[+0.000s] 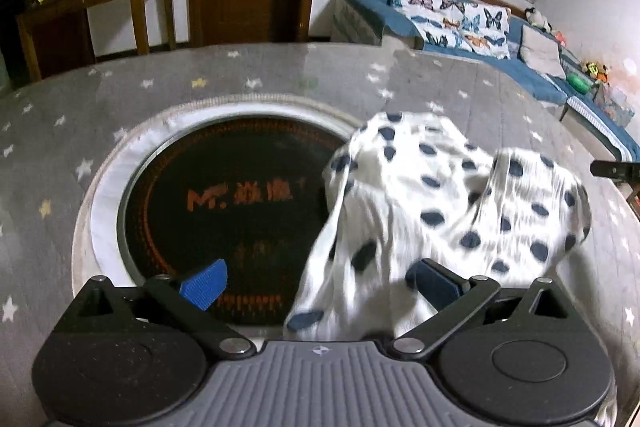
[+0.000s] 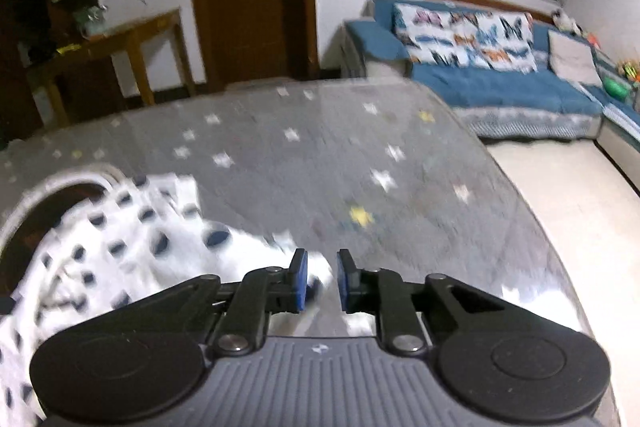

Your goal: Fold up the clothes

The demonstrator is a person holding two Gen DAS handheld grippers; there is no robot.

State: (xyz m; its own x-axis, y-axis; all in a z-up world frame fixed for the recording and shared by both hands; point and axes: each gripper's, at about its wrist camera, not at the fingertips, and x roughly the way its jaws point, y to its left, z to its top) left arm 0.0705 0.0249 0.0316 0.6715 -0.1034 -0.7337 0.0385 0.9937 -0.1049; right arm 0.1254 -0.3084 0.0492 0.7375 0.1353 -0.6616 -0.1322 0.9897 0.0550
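Folding has barely begun: the garment lies crumpled near the table's right edge, left gripper wide open and empty, right gripper nearly closed on its edge.

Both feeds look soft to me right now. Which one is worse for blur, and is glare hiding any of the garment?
Right wrist view: heavy motion blur, the polka-dot garment and the star-patterned tablecloth are smeared; bright glare streaks the table's right edge, away from the cloth. Left wrist view: sharper, garment only slightly blurred, the round stove panel readable; fisheye bends the table edge in both.
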